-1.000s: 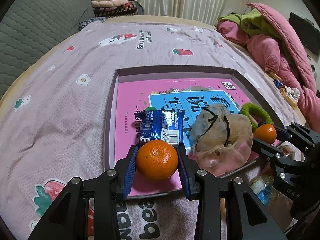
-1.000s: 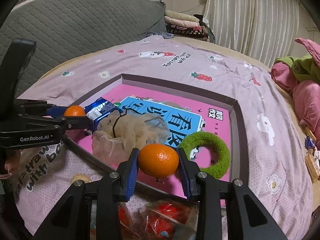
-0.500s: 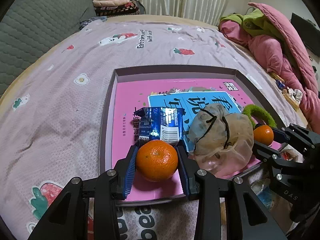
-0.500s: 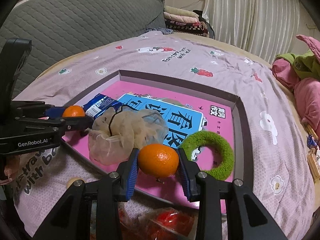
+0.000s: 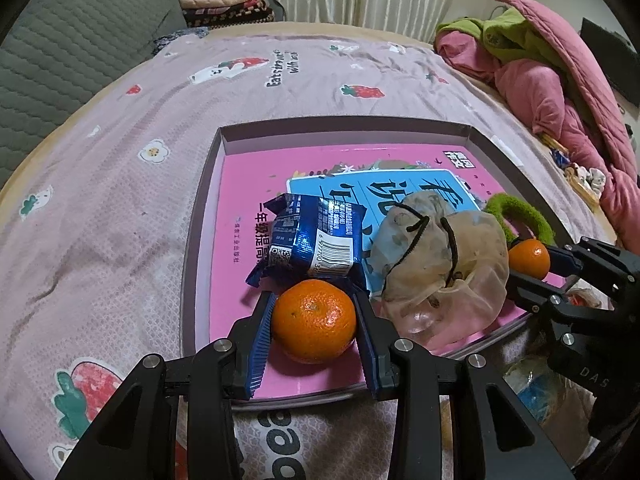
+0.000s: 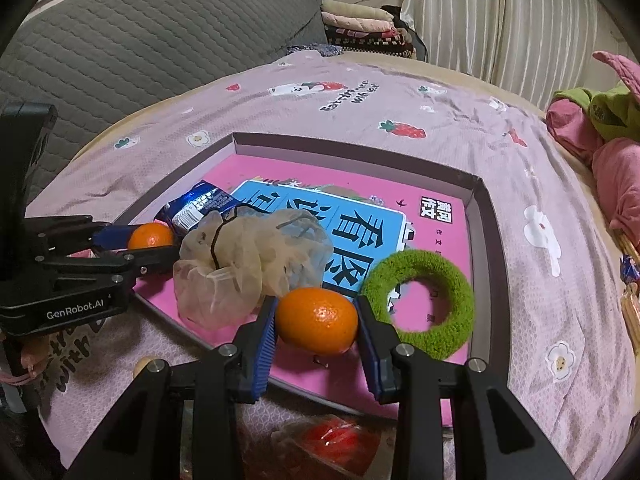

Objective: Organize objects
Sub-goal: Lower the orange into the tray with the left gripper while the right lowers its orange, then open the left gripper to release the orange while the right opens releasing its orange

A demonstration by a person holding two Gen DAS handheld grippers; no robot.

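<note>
Placing step: left gripper [image 5: 315,322] and right gripper [image 6: 317,322] each have jaws clamped on a tangerine [image 5: 315,322], hovering low over the tray [image 6: 486,216] on the bed; next, lower and release inside

Both tangerines [image 5: 314,326] [image 6: 317,320] are orange. The tray [image 5: 344,128] has grey walls around a pink book [image 5: 248,184] with a blue panel. The ring [image 6: 420,304] is green, the snack packet [image 5: 316,240] dark blue, the bedsheet [image 5: 120,184] mauve with strawberry prints.

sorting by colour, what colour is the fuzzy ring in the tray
Green; the fuzzy ring shows best in the right wrist view.
</note>
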